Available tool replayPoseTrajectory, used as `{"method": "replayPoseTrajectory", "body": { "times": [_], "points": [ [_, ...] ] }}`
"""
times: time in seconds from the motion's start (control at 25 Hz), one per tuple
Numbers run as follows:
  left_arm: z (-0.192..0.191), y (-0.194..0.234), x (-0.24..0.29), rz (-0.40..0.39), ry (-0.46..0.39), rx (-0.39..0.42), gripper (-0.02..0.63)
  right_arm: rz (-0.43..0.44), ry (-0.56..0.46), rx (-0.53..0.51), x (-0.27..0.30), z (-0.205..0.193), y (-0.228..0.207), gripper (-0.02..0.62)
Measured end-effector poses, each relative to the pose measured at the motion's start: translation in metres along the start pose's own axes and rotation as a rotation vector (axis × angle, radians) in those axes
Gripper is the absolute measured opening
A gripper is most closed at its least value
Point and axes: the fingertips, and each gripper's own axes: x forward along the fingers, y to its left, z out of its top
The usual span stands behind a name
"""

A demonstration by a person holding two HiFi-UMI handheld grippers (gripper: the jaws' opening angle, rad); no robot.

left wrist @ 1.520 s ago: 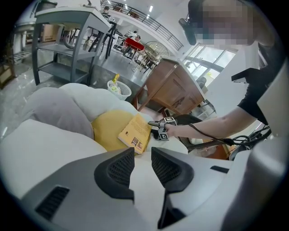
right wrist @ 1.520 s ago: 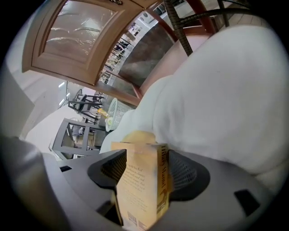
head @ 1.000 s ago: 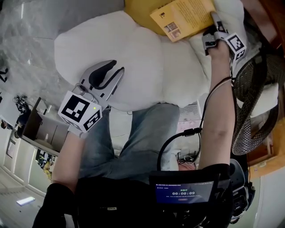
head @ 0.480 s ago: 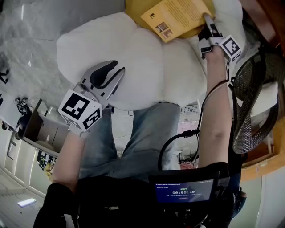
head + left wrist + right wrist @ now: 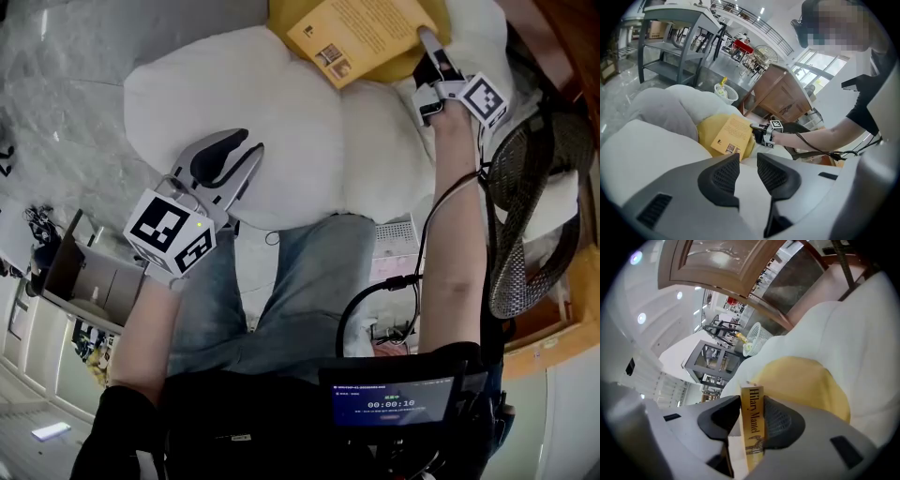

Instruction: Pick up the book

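A yellow paperback book (image 5: 361, 33) tilts up off a yellow cushion (image 5: 409, 66) on a big white beanbag seat (image 5: 234, 94). My right gripper (image 5: 427, 42) has just been closing and is shut on the book's right edge; in the right gripper view the spine (image 5: 753, 423) stands clamped between both pads. The left gripper view shows the book (image 5: 731, 136) raised at its right side by the right gripper (image 5: 754, 127). My left gripper (image 5: 246, 150) hovers over the beanbag's near edge, open and holding nothing (image 5: 748, 161).
A round wire-mesh fan (image 5: 520, 216) stands close to the right of my right arm. Behind the beanbag are a wooden cabinet (image 5: 780, 93), a white waste basket (image 5: 725, 93) and a grey shelf frame (image 5: 679, 42). My jeans-clad legs (image 5: 300, 281) are below.
The right gripper has closed on the book's edge and moved up and away, tipping the book off the cushion. The left gripper has stayed put.
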Motion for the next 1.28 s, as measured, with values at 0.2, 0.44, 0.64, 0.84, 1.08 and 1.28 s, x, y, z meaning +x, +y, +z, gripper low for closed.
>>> {"method": "replayPoseTrajectory", "body": {
  "times": [0.2, 0.44, 0.64, 0.84, 1.08, 1.28],
  "points": [
    [0.002, 0.002, -0.006, -0.016, -0.039, -0.024, 0.107, 0.007, 0.058, -0.104, 0.007, -0.008, 0.023, 0.168],
    [-0.003, 0.008, -0.033, -0.030, -0.056, -0.027, 0.107, 0.013, 0.115, -0.201, 0.021, -0.039, 0.063, 0.161],
    [-0.004, 0.018, -0.066, -0.045, -0.076, -0.039, 0.107, 0.020, 0.135, -0.286, 0.032, -0.057, 0.105, 0.161],
    [0.003, 0.027, -0.067, -0.057, -0.096, -0.052, 0.107, 0.034, 0.167, -0.414, 0.041, -0.055, 0.114, 0.161],
    [0.010, 0.048, -0.088, -0.074, -0.111, -0.029, 0.107, 0.024, 0.196, -0.465, 0.057, -0.067, 0.142, 0.161],
    [0.019, 0.061, -0.091, -0.073, -0.125, -0.030, 0.107, 0.039, 0.230, -0.526, 0.070, -0.066, 0.155, 0.163]
  ]
}}
